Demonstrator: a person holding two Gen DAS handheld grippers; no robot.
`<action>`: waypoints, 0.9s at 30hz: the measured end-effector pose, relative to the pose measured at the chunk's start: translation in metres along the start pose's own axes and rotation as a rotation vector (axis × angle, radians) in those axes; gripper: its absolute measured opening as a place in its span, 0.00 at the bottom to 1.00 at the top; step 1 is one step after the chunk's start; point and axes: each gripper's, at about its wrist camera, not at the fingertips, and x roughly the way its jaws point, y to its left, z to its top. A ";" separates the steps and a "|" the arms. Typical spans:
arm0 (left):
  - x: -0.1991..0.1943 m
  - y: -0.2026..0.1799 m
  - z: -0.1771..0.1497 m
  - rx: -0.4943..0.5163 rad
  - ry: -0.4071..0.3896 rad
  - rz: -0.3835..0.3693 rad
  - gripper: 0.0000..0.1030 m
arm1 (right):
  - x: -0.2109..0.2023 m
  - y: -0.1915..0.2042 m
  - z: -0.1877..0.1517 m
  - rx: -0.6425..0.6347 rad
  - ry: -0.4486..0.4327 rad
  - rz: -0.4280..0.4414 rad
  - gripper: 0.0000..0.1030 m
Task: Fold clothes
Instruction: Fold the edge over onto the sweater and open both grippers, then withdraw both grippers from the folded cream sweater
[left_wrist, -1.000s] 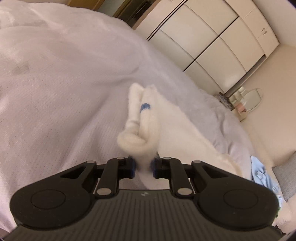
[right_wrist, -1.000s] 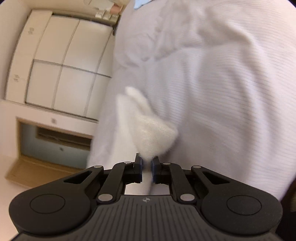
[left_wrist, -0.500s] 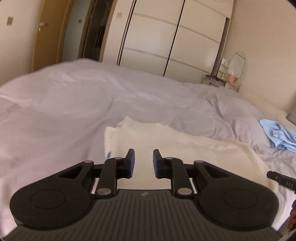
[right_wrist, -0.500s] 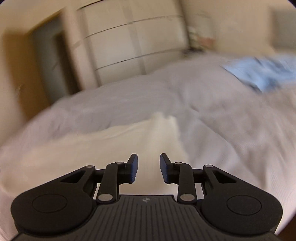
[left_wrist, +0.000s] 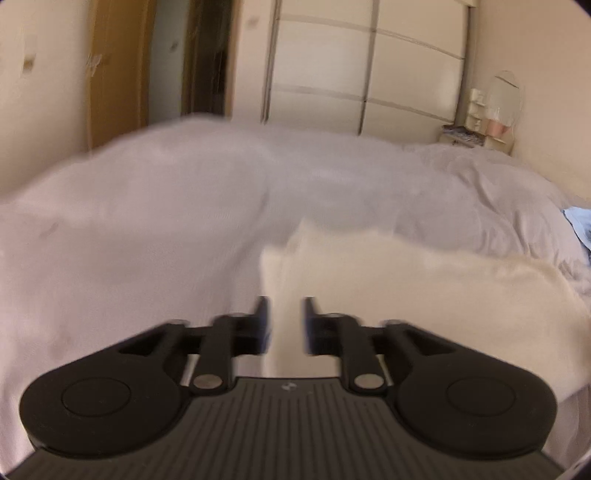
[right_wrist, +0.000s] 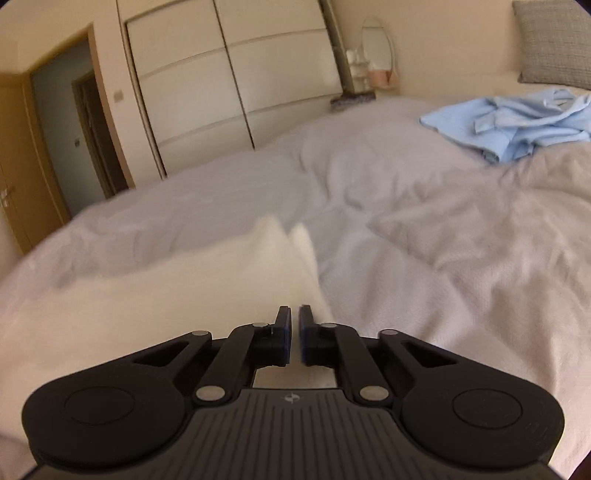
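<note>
A second ago both grippers pinched the white garment (left_wrist: 406, 280); now it lies flat on the bed (left_wrist: 147, 221). The left gripper (left_wrist: 286, 319) is opening, empty. The right gripper (right_wrist: 294, 334) is closing, seemingly on nothing.

towel (right_wrist: 184, 288) lies flat on bed (right_wrist: 424, 229), near its front edge. shirt (right_wrist: 517, 118) lies on bed, far right, well apart from towel. pillow (right_wrist: 554, 40) behind shirt. wardrobe (right_wrist: 229, 81) behind bed, doorway (right_wrist: 74, 140) to its left.
</note>
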 end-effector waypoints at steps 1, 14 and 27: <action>0.003 -0.008 0.007 0.022 -0.008 -0.016 0.26 | 0.000 0.010 0.008 -0.038 -0.017 -0.002 0.33; 0.069 -0.027 0.014 0.021 0.177 0.022 0.27 | 0.055 0.011 0.024 -0.059 0.111 -0.019 0.25; -0.025 -0.055 -0.037 0.071 0.281 0.135 0.48 | -0.040 0.024 -0.017 0.063 0.195 -0.019 0.32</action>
